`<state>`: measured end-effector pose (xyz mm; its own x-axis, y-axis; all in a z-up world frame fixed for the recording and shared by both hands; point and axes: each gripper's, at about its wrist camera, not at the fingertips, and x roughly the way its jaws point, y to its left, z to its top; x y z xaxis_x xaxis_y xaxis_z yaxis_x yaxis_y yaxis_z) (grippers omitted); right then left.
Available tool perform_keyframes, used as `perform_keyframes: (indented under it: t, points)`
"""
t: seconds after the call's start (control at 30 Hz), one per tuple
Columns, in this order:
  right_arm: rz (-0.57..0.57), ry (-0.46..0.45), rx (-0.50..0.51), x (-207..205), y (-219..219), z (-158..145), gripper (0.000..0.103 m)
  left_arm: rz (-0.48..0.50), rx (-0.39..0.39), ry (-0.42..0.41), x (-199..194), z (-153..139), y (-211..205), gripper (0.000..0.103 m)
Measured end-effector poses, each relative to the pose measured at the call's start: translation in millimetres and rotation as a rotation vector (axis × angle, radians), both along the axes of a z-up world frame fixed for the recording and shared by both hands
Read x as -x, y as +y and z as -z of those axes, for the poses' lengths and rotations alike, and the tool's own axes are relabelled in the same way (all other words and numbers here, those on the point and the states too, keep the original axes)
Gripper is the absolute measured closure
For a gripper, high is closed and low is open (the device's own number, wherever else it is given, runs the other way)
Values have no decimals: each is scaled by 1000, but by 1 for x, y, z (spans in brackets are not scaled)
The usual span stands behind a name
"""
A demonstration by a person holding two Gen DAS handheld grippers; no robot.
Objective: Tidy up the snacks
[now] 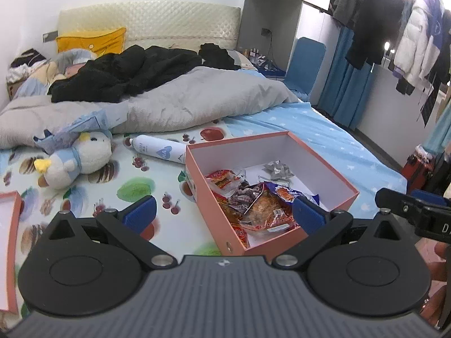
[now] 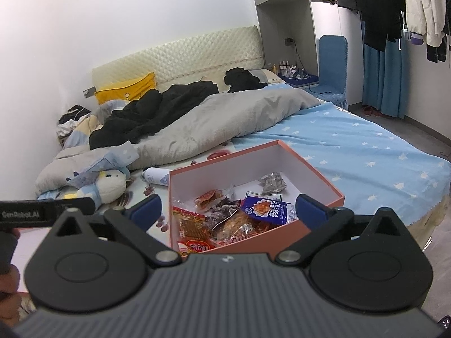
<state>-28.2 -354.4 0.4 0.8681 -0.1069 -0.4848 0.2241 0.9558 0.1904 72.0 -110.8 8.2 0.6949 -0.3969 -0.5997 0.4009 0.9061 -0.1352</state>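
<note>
An open salmon-pink box sits on the bed and holds several snack packets, among them a blue packet and red ones, plus a silver bow. My left gripper is open and empty, its fingers either side of the box's near corner. My right gripper is open and empty, hovering over the box's near side.
The pink box lid lies at the left. A white spray can and a plush toy lie beyond the box. A grey duvet covers the bed's far half. Clothes hang at the right.
</note>
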Motion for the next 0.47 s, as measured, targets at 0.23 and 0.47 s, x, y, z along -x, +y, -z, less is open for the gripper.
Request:
perform_keyframes:
  t: [0.23, 0.47]
  points:
    - [2, 5, -2, -1, 0, -1, 0, 14, -2, 14, -2, -2, -5, 0]
    - [5, 10, -11, -3, -3, -1, 0, 15, -6, 22, -5, -3, -6, 0]
